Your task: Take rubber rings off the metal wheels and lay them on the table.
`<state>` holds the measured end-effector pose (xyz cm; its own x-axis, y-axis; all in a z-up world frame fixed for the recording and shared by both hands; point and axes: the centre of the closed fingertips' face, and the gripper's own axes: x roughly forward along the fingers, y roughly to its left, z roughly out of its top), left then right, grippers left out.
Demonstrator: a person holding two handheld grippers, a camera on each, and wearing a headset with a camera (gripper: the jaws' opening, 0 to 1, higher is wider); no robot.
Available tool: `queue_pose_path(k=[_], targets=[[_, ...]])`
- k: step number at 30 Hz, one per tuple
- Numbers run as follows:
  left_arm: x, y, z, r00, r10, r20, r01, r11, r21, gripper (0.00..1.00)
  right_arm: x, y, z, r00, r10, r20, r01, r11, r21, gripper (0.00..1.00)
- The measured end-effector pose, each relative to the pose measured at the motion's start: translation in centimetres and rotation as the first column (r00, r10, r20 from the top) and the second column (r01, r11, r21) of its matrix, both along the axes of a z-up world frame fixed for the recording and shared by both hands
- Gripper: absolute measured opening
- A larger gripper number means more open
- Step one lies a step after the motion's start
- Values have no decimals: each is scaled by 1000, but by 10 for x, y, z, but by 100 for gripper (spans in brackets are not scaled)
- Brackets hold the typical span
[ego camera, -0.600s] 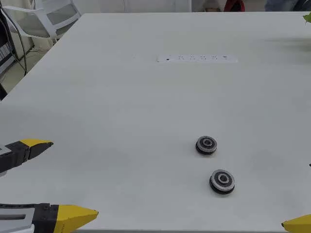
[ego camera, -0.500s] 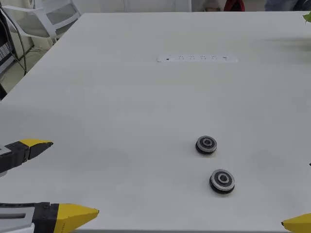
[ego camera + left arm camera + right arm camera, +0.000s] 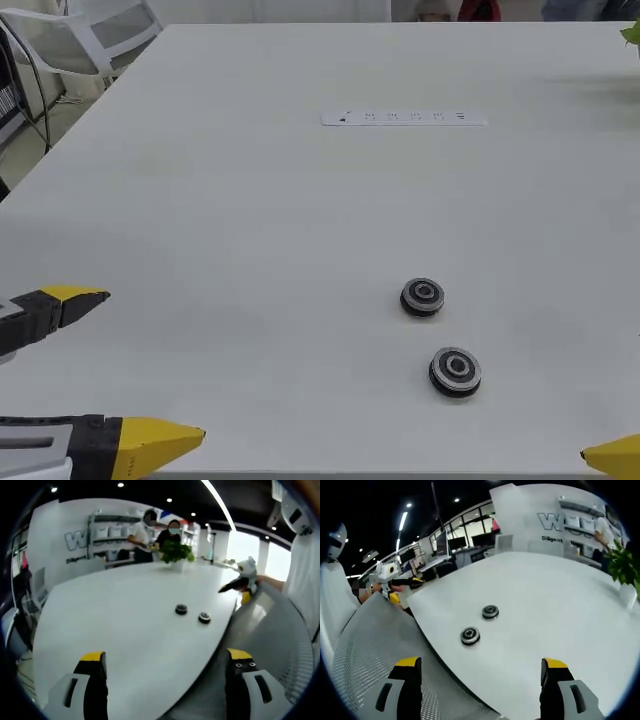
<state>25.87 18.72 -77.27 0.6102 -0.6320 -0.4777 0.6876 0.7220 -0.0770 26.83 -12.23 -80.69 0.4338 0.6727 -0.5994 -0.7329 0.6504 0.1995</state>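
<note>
The near metal wheel (image 3: 455, 371) and far metal wheel (image 3: 422, 297) lie flat, rubber rings (image 3: 435, 375) on, by the surface's (image 3: 250, 200) near edge toward its right corner, closer to the right claw (image 3: 480, 661) than the left claw (image 3: 165, 654), both gaping wide, empty.

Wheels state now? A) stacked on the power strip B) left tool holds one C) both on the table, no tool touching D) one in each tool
C: the nearer wheel and farther wheel lie apart on the table, and the left tool and right tool are open, short of them.
</note>
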Motion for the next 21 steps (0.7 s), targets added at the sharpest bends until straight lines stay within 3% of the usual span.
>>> queue_pose_path(k=[21], targets=[[-1,0,1,1000,-5,2,5,1000,-7,100,0,6,4,1000,1,2,-1,1000,13,99]])
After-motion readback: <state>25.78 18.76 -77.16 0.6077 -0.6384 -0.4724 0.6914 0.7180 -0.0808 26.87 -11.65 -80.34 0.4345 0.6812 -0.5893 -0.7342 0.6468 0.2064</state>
